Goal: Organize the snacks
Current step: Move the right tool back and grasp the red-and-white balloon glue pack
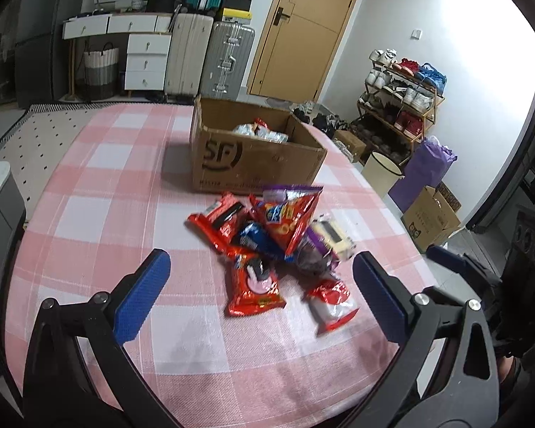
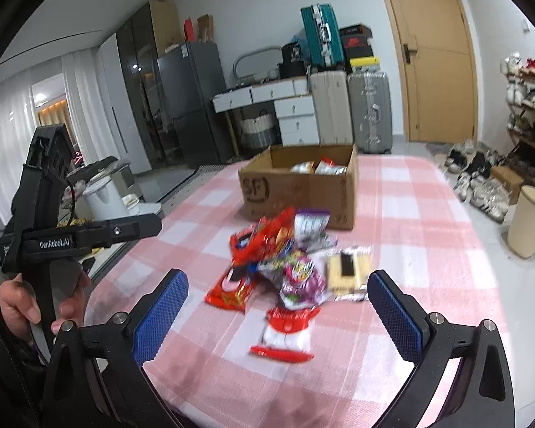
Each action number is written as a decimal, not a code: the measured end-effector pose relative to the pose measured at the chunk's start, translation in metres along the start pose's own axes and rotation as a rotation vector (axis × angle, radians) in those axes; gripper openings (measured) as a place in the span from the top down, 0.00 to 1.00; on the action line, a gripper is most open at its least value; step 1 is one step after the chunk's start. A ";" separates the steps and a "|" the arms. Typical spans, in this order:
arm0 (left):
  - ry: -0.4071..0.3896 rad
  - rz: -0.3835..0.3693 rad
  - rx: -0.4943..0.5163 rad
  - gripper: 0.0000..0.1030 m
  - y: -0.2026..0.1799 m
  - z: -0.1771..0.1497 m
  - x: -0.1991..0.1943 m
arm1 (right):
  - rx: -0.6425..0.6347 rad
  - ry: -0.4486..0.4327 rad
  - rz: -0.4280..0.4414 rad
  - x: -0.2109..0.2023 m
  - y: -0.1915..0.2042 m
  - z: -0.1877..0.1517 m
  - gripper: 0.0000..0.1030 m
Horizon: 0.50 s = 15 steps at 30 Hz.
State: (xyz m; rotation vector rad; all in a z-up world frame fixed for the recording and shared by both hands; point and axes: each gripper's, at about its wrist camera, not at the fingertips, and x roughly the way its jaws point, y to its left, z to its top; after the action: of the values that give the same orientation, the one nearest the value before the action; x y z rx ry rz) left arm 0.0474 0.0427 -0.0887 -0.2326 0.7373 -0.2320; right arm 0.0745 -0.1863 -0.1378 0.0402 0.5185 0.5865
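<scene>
While a few packets already lie inside the open brown cardboard box at the far side of the pink and white checked tablecloth, most of the snacks are not yet put away. They sit in a loose pile on the cloth, just in front of the box and near both grippers.

From the left wrist view, the pile includes a red triangular crisp bag propped on top, a flat red wrapper to its left, a dark blue packet partly buried, a red biscuit packet with a round picture nearest the camera, a purple packet, a pale yellow wafer packet on the right, and a red and white packet lying slightly apart at the front. At least 7 packets remain on the table; the exact count inside the box cannot be told, as only the tops of 2 or 3 show.

The left gripper hovers above the near edge of the pile with its blue-padded fingers spread wide, holding nothing. The right gripper is likewise spread wide and empty, with the red and white packet between its fingers but below them and untouched. A hand holds the left tool's handle at the left of the right wrist view.

By this evidence the task is in an early to middle stage, with no packet in hand.
</scene>
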 end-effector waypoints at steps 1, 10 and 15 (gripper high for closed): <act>0.006 0.002 -0.004 0.01 0.002 -0.003 0.003 | 0.003 0.010 0.000 0.004 0.000 -0.003 0.01; 0.063 0.000 -0.024 0.01 0.021 -0.021 0.034 | 0.043 0.127 0.030 0.054 -0.013 -0.028 0.01; 0.094 -0.001 -0.041 0.01 0.033 -0.027 0.049 | 0.048 0.183 0.037 0.079 -0.017 -0.037 0.02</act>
State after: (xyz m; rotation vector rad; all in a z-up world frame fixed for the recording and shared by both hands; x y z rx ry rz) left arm 0.0682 0.0561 -0.1492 -0.2625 0.8355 -0.2299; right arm 0.1217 -0.1616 -0.2090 0.0418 0.7105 0.6169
